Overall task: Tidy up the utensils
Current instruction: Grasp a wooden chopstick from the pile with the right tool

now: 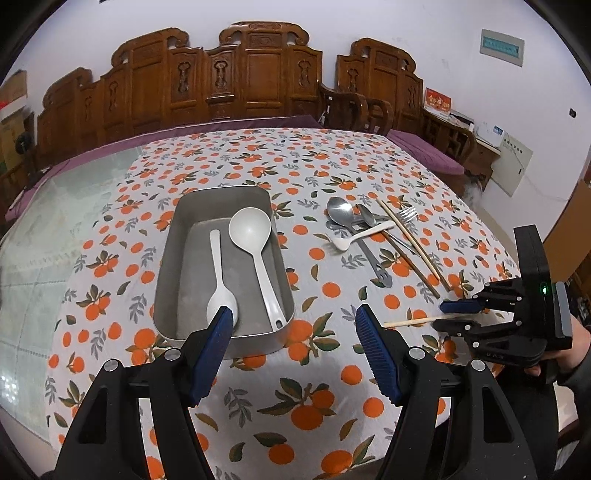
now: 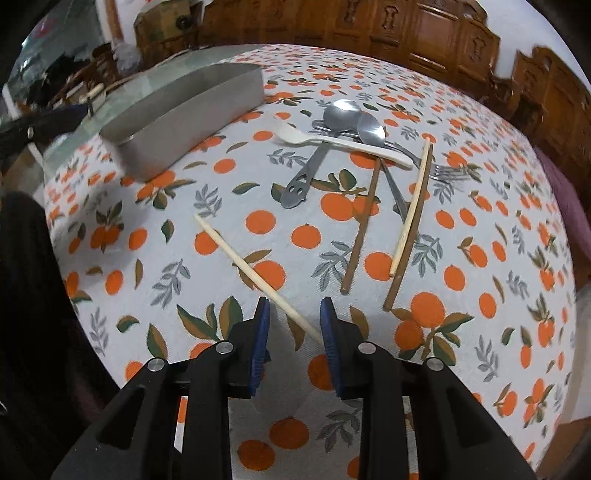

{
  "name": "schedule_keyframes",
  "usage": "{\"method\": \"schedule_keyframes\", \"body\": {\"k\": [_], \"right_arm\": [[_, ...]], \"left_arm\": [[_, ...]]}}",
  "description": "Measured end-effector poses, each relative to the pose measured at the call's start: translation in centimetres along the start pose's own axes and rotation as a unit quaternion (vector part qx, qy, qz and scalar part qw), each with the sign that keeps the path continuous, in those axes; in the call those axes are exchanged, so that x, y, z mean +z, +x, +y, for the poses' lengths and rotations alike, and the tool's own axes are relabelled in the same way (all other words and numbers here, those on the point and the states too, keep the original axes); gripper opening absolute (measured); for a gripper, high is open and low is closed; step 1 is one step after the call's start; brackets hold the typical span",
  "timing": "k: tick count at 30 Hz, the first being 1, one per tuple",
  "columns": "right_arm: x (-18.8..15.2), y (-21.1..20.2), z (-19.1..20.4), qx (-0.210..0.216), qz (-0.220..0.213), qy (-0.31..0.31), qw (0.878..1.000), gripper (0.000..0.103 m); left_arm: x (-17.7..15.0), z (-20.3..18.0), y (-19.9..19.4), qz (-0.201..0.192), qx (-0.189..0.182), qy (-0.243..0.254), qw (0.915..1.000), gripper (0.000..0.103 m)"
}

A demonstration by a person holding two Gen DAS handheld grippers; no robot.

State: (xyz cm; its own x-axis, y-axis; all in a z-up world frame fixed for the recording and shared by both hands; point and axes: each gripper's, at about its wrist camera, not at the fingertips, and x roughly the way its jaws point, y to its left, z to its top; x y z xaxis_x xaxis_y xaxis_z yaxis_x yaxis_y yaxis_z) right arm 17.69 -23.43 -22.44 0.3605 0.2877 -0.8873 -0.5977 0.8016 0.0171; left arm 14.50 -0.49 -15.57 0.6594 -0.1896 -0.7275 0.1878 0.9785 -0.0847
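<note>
Both grippers are black plastic with ribbed blue pads on their fingers (image 1: 218, 339) and round silver screws at the joints. The right gripper (image 1: 448, 314), at three o'clock in the left view, shows a small green light. The hand (image 1: 570, 354) holding it wears a dark sleeve.

We're in a home, living or dining room. Carved wooden bench (image 1: 255, 74) with a purple cushion (image 1: 424, 151) runs along a plain white wall (image 1: 443, 29). Table has a glass top (image 1: 55, 229) under an orange-print tablecloth (image 1: 332, 166). Breaker panel (image 1: 501, 47) on the wall, boxes (image 1: 13, 88) stacked in the corner. Household clutter, not a lab.
</note>
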Motion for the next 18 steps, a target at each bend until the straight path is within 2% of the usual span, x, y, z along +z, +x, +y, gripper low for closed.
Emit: {"method": "schedule_keyframes", "body": {"k": [2,6,9,18], "right_arm": [[0.0,0.0,0.0,0.002,0.000,-0.005,1.000,0.019],[-0.2,-0.2,0.0,0.012,-0.002,-0.015,1.000,0.014],[-0.4,-0.3,0.0,0.023,-0.004,-0.022,0.999,0.007],[-0.2,-1.2,-0.8,0.040,-0.019,-0.003,0.999,0.006]], "left_arm": [[-0.1,-0.1,0.0,0.000,0.001,0.000,1.0000,0.066],[-0.1,-0.1,0.0,0.001,0.001,0.000,1.0000,0.066],[-0.1,-0.1,0.0,0.003,0.002,0.001,1.0000,0.066],[0.2,-0.5,0.8,0.010,-0.001,0.009,0.9999,0.066]]}}
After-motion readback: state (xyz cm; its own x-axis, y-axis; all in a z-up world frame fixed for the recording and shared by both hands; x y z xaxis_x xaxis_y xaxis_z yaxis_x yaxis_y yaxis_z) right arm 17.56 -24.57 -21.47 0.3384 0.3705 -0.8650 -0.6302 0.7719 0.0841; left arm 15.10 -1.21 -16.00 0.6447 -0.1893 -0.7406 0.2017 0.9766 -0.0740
